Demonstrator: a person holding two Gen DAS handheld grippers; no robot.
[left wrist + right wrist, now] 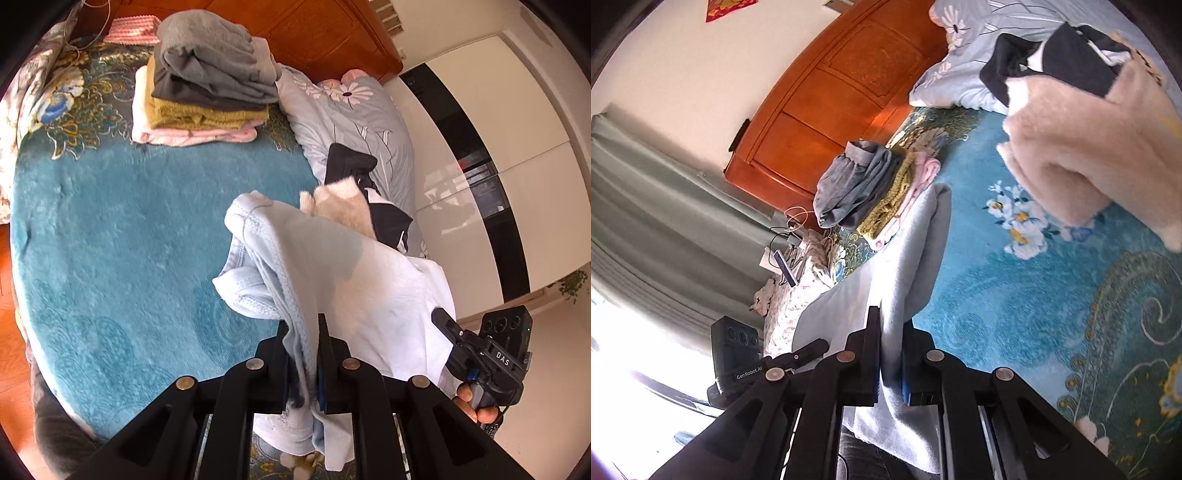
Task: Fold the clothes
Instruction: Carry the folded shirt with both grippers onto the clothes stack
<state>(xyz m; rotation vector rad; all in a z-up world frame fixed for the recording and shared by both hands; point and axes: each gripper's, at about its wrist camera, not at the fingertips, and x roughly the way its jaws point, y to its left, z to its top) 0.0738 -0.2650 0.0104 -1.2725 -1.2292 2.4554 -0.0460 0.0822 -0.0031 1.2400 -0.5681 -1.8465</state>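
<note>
A light blue garment (pixel 332 266) hangs above the teal bed blanket (pixel 129 229). My left gripper (pixel 303 332) is shut on its bunched hem edge. My right gripper (pixel 891 332) is shut on another edge of the same garment (pixel 908 251). The right gripper also shows in the left wrist view (pixel 448 328), at the garment's right side, held by a hand. A stack of folded clothes (pixel 207 85) with a grey piece on top sits at the far side of the bed; it shows in the right wrist view (pixel 871 188) too.
A cream fleece garment (pixel 1100 147) and a black-and-white garment (pixel 1067 51) lie on the bed beside a flowered grey quilt (pixel 362 122). A wooden headboard (pixel 827 96) stands behind. White wardrobe doors (pixel 498 110) are at the right. Cables and a phone (pixel 786 266) lie by the curtain.
</note>
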